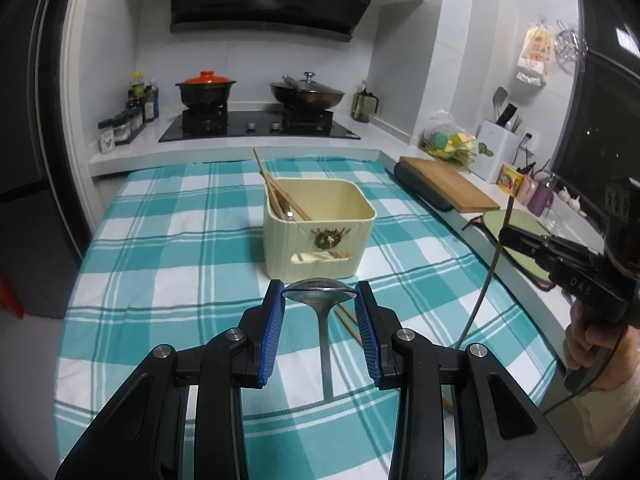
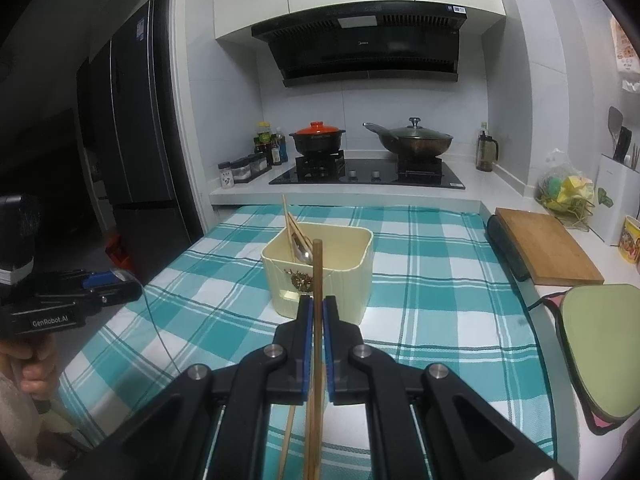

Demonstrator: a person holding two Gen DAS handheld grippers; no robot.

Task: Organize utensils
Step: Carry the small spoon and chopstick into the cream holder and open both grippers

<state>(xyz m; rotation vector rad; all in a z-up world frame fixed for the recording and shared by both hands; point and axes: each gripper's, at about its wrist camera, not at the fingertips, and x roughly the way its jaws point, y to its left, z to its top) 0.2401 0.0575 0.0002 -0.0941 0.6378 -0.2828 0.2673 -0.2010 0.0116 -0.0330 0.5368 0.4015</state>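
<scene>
A cream utensil box [image 1: 320, 232] [image 2: 320, 272] stands on the teal checked cloth [image 1: 180, 248], with chopsticks [image 1: 280, 192] and a spoon leaning inside. My left gripper [image 1: 320, 294] is shut on the bowl of a metal spoon [image 1: 320, 290], just in front of the box and above the cloth. My right gripper [image 2: 318, 304] is shut on a brown chopstick [image 2: 317, 272], held upright near the box; it also shows in the left wrist view [image 1: 508, 238]. More chopsticks [image 1: 348, 322] [image 2: 288, 436] lie on the cloth.
A stove [image 1: 260, 128] with a red-lidded pot [image 1: 206, 88] and a wok [image 1: 308, 94] is at the back. A cutting board [image 1: 448, 184], a green mat [image 2: 600, 344] and a white holder [image 1: 496, 148] are on the right counter. A fridge [image 2: 128, 168] stands left.
</scene>
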